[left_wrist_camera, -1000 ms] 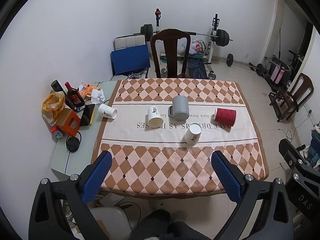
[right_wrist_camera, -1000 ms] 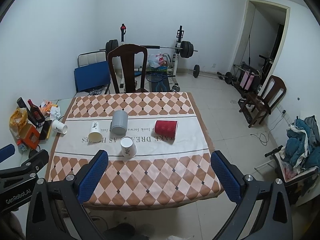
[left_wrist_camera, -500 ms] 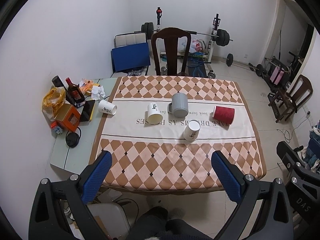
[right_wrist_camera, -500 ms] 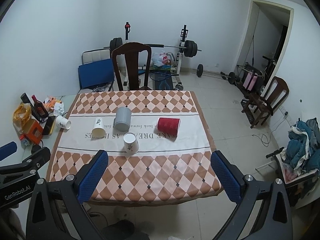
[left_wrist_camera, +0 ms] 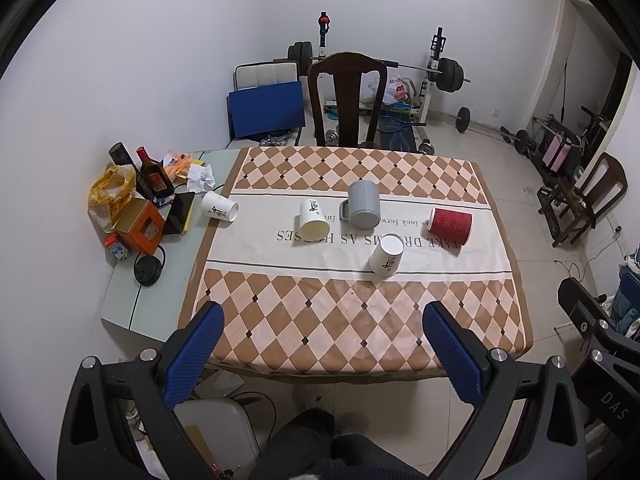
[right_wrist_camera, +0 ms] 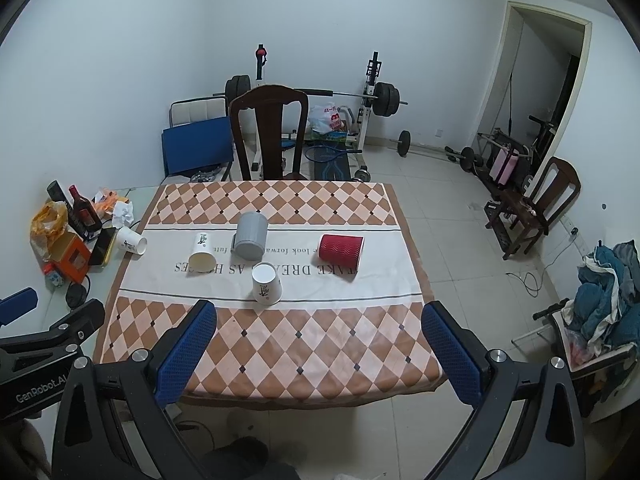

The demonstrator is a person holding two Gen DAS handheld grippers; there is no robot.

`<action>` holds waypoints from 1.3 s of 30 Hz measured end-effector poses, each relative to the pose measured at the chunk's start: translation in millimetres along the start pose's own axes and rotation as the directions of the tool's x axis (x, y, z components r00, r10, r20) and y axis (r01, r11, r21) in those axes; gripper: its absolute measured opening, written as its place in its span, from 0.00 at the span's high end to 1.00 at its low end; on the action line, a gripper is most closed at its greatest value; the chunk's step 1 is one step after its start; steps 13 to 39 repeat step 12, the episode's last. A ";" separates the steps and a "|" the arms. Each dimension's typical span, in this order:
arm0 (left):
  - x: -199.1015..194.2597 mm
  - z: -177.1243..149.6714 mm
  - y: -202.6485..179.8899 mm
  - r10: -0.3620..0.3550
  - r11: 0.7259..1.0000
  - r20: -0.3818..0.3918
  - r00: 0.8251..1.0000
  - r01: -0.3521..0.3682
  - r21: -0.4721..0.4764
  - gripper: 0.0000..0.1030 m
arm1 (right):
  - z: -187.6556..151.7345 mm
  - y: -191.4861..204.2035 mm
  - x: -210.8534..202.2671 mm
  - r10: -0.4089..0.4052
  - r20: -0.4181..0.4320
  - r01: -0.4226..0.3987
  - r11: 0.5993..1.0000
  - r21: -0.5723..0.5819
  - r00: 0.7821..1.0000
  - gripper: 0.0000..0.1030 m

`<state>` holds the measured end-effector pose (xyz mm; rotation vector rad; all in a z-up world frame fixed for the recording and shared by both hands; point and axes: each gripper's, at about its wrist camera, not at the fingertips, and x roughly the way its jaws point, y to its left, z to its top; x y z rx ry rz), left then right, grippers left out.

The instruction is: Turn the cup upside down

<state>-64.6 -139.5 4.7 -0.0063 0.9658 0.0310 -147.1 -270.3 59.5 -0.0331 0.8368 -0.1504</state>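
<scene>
Several cups are on the checked tablecloth (left_wrist_camera: 320, 320). A white paper cup (left_wrist_camera: 386, 255) (right_wrist_camera: 265, 278) stands upside down nearest me. A grey mug (left_wrist_camera: 363, 205) (right_wrist_camera: 250, 235) stands upside down behind it. A white paper cup (left_wrist_camera: 312, 219) (right_wrist_camera: 202, 250) lies on its side left of the mug. A red ribbed cup (left_wrist_camera: 450, 225) (right_wrist_camera: 342, 250) lies on its side at the right. Another white cup (left_wrist_camera: 219, 208) (right_wrist_camera: 131, 240) lies on its side off the cloth at the left. My left gripper (left_wrist_camera: 324, 344) and right gripper (right_wrist_camera: 320, 340) are open and empty, held back from the table's near edge.
Bottles (left_wrist_camera: 154, 179), an orange box (left_wrist_camera: 140, 227), a phone (left_wrist_camera: 179, 213) and bags crowd the glass side table at the left. A wooden chair (left_wrist_camera: 346, 100) stands behind the table. Gym weights (left_wrist_camera: 448, 76) line the back wall. Another chair (right_wrist_camera: 536, 208) stands at the right.
Both grippers have pulled back and risen away from the table, so the cups look smaller and farther. The cups have not moved.
</scene>
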 end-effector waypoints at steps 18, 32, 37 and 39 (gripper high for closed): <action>-1.0 2.3 1.8 -0.002 1.000 0.004 1.000 0.002 -0.005 0.02 | -0.8 1.4 -1.4 0.001 -0.001 -0.001 1.000 -0.003 1.000 0.00; -1.0 2.3 1.8 -0.002 1.000 0.004 1.000 0.002 -0.005 0.02 | -0.8 1.4 -1.4 0.001 -0.001 -0.001 1.000 -0.003 1.000 0.00; -1.0 2.3 1.8 -0.002 1.000 0.004 1.000 0.002 -0.005 0.02 | -0.8 1.4 -1.4 0.001 -0.001 -0.001 1.000 -0.003 1.000 0.00; -1.0 2.3 1.8 -0.002 1.000 0.004 1.000 0.002 -0.005 0.02 | -0.8 1.4 -1.4 0.001 -0.001 -0.001 1.000 -0.003 1.000 0.00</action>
